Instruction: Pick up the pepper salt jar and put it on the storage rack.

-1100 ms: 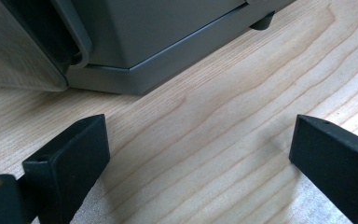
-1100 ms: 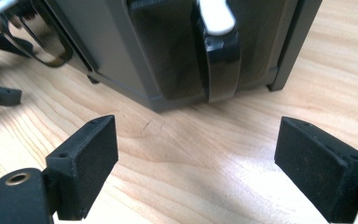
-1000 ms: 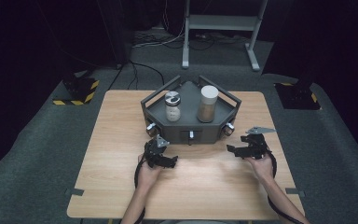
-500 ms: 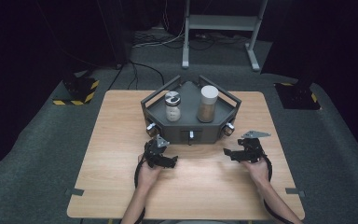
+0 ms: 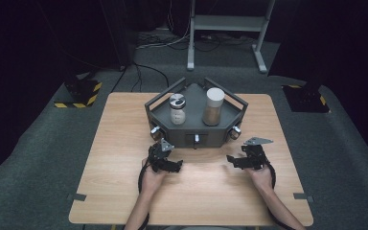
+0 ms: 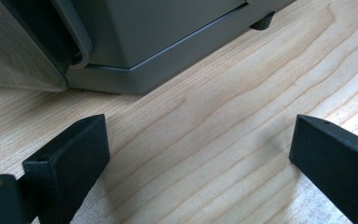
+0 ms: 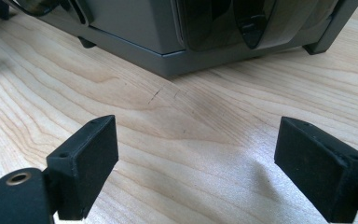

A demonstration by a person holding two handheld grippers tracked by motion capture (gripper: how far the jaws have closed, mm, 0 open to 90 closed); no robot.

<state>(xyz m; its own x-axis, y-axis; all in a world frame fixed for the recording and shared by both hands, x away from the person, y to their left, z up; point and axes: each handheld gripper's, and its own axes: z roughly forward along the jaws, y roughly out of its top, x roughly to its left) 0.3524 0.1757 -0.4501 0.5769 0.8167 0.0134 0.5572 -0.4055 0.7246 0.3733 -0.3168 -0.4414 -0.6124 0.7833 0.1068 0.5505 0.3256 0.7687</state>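
A dark grey angular tray (image 5: 195, 132) stands on the far middle of the wooden table (image 5: 124, 129). On it are a small glass jar with a metal lid (image 5: 177, 109) and a taller canister with a white lid (image 5: 213, 106). My left gripper (image 5: 176, 165) rests low on the table just in front of the tray's left corner, open with nothing between its jaws (image 6: 198, 154). My right gripper (image 5: 231, 160) is low over the table in front of the tray's right corner, open and empty (image 7: 196, 163). The tray's grey base (image 7: 177, 60) lies close ahead of it.
Small knobs (image 5: 196, 138) stud the tray's front faces. Bare wood stretches on both sides of the tray and toward the near edge. Beyond the table, on the grey floor, are cables, a metal stand (image 5: 225, 21) and yellow-black striped blocks (image 5: 79, 91).
My right gripper has come down and moved a little inward toward the tray's front. The left gripper, the tray and both jars have stayed in place.
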